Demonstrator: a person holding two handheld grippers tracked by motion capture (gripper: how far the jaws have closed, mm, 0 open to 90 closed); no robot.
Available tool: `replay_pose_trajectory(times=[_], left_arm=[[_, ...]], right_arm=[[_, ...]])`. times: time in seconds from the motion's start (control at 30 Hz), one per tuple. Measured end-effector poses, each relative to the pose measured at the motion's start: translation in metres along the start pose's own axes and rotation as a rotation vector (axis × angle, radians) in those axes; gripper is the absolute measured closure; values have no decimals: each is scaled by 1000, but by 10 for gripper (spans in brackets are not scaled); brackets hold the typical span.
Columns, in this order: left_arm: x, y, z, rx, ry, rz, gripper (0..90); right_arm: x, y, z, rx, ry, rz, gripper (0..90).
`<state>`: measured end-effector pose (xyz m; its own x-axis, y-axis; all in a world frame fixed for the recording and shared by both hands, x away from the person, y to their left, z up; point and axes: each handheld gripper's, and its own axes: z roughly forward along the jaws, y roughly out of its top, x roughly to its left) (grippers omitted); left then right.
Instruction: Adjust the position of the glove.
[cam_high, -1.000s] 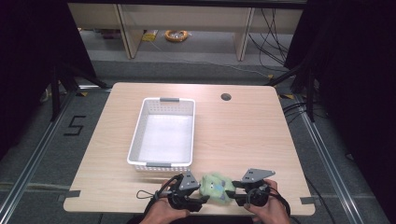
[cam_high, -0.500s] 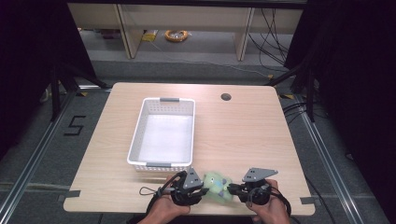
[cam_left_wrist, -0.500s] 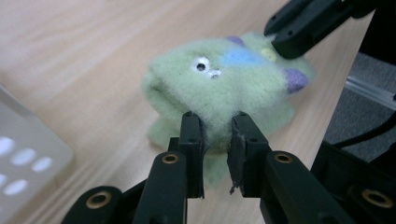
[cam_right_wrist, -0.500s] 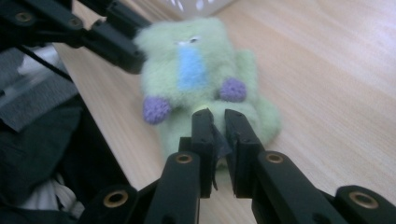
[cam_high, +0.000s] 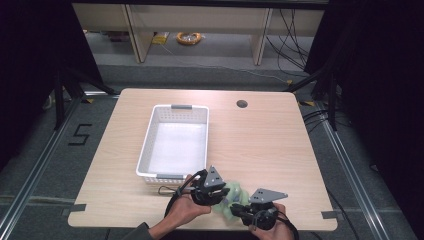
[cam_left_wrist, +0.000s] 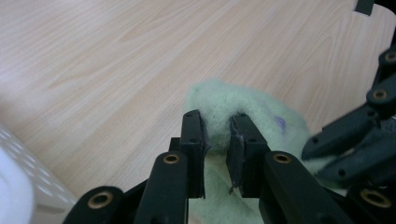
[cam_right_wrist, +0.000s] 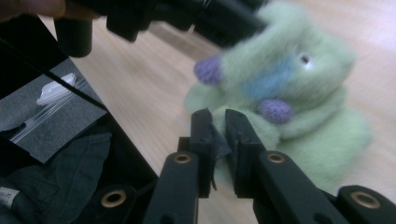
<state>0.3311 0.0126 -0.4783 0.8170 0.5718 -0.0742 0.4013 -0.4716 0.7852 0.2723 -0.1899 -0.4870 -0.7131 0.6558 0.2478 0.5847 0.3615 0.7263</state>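
Moved: both grippers' jaws have just been closing on the toy, now carried slightly right along the near edge.
Table (cam_high: 280, 150): basket and toy are borne.
Basket (cam_high: 200, 117): set at 11 o'clock from the toy.
Toy (cam_high: 235, 196): green plush, at the table's 6 o'clock edge.
Left gripper (cam_left_wrist: 217, 135): clenched on the toy's fur.
Right gripper (cam_right_wrist: 219, 128): clamped on its limb.

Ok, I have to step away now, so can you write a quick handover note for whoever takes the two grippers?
Left gripper: jaws just closed, shut on the green plush toy.
Right gripper: jaws just closed, shut on the toy's lower part.
Toy: at the table's near edge, right of the white basket's near end.
Done: both grips made.
Left: probably carry the toy into the basket, then release.
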Motion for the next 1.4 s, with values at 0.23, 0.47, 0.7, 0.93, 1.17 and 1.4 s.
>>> replay_pose_trajectory(times=[0.23, 0.47, 0.7, 0.93, 1.17, 1.4], left_arm=[[12, -8, -8, -22, -21, -74, 641], [6, -18, -32, -33, -9, -121, 464], [-23, -33, -38, -39, -53, -101, 452], [-37, -44, -21, 53, -47, -73, 420], [-39, -49, -9, 81, -17, -54, 435], [-38, -45, -7, 74, -2, -13, 588]], right_arm=[[2, 4, -3, 2, 22, 1, 668], [-21, 30, -31, -72, -51, -110, 589], [-53, 59, -8, -32, 6, -133, 581], [-63, 75, 29, 58, 76, -122, 522], [-68, 66, 43, 143, 84, -98, 500], [-72, 60, 45, 142, 107, -35, 716]])
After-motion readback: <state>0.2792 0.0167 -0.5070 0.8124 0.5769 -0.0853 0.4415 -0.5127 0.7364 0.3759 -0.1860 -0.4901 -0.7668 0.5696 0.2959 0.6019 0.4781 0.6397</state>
